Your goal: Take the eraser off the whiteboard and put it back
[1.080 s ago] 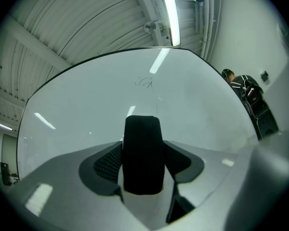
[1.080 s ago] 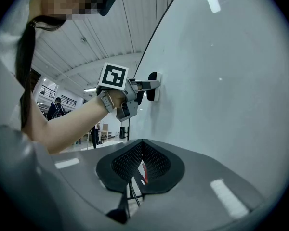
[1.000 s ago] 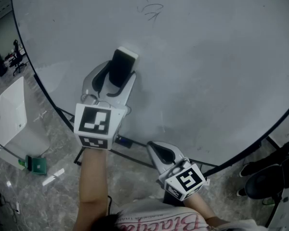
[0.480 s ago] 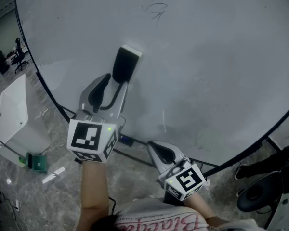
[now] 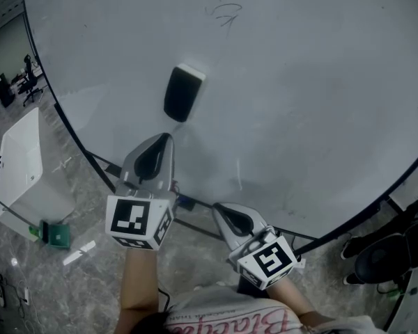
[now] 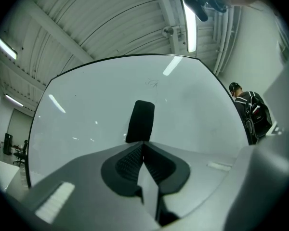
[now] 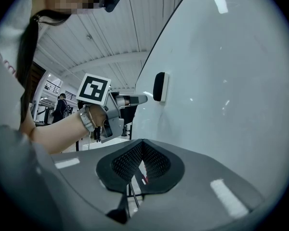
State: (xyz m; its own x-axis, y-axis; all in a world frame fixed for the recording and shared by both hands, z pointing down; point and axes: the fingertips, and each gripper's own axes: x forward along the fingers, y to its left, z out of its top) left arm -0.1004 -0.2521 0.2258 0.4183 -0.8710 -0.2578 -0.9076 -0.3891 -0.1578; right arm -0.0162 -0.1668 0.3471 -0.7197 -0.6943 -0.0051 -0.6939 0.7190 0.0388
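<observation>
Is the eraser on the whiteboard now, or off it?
On. The eraser sticks to the whiteboard by itself; the left hand-held gripper below it has just closed, empty.

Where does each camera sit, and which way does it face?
Head view: on the person's head, facing steeply down at whiteboard and eraser; shows left forearm, left hand-held gripper, right hand-held gripper.
Left gripper view: rides the left one, facing the board; its shut jaws below the eraser.
Right gripper view: rides the right one, looking along the board; shut jaws, left forearm.
Shared: all three show the eraser on the whiteboard.
</observation>
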